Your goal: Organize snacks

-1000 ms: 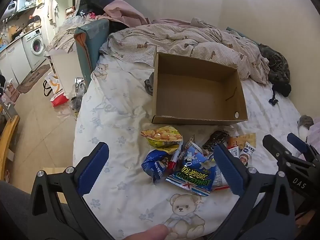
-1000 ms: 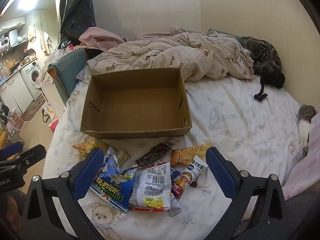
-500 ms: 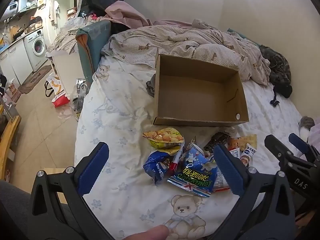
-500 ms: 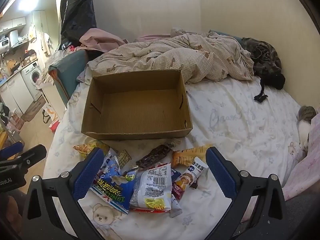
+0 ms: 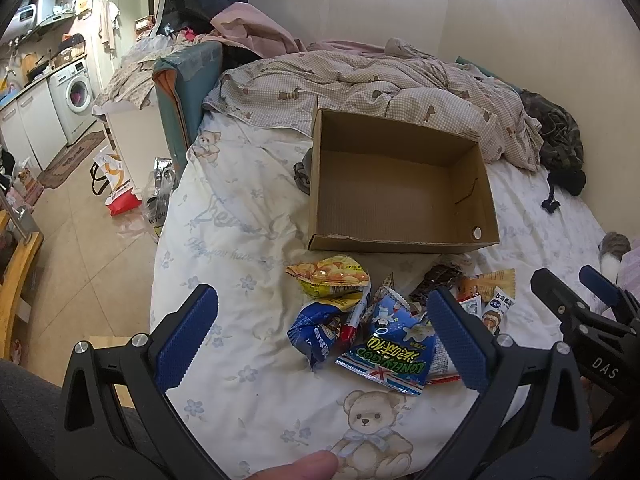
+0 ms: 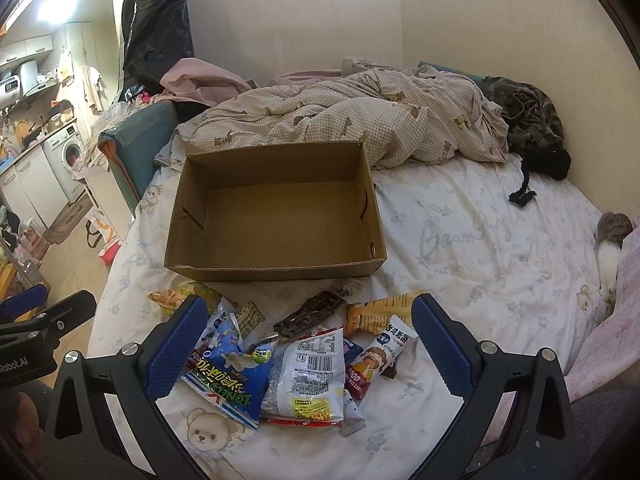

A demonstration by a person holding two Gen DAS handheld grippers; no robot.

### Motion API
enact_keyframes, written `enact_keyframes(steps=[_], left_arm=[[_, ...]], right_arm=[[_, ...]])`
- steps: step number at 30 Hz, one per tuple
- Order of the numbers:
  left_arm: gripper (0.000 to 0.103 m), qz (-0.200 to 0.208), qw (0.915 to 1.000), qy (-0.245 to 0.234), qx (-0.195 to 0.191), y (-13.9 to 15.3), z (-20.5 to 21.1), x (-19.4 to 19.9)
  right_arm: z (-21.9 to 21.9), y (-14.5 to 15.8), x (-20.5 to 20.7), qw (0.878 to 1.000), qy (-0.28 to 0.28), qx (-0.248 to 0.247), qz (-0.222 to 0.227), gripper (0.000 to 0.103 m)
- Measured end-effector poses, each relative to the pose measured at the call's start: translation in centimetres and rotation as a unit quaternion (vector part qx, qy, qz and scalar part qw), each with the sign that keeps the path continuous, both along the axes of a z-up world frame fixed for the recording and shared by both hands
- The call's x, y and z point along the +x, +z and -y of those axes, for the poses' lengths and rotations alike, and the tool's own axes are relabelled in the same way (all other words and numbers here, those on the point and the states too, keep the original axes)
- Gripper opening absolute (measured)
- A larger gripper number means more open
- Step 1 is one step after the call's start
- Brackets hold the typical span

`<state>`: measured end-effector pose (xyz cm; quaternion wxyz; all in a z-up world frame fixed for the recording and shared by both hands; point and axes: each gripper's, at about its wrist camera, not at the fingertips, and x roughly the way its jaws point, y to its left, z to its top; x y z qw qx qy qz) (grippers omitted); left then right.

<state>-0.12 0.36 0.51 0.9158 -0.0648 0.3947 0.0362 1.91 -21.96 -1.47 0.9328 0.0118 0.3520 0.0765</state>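
An empty cardboard box (image 5: 400, 188) (image 6: 276, 212) sits open on the bed. In front of it lies a heap of snack packets: a yellow chip bag (image 5: 328, 276), a crumpled blue bag (image 5: 316, 332), a blue star-print bag (image 5: 394, 350) (image 6: 230, 372), a white barcode pouch (image 6: 308, 376), a dark brown bar (image 6: 308, 314), an orange packet (image 6: 384, 308). My left gripper (image 5: 320, 336) hovers open over the heap's left part, holding nothing. My right gripper (image 6: 304, 344) hovers open above the middle of the heap, also holding nothing.
A rumpled checked quilt (image 6: 360, 120) lies behind the box, dark clothing (image 6: 532, 132) at the far right. A cat (image 6: 610, 244) rests at the bed's right edge. The bed's left edge drops to a tiled floor (image 5: 80, 248) with bags.
Both views have slid slightly, so the box and the snacks sit a little lower in the frames. Both grippers stay open; no snack has moved.
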Motion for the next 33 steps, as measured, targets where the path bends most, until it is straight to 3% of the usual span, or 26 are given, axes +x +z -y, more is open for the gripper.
enact_keyframes(steps=[33], left_arm=[[0.103, 0.0, 1.0, 0.007, 0.006, -0.38, 0.05, -0.11]], right_arm=[[0.36, 0.05, 0.32, 1.0, -0.008, 0.004, 0.002, 0.103]])
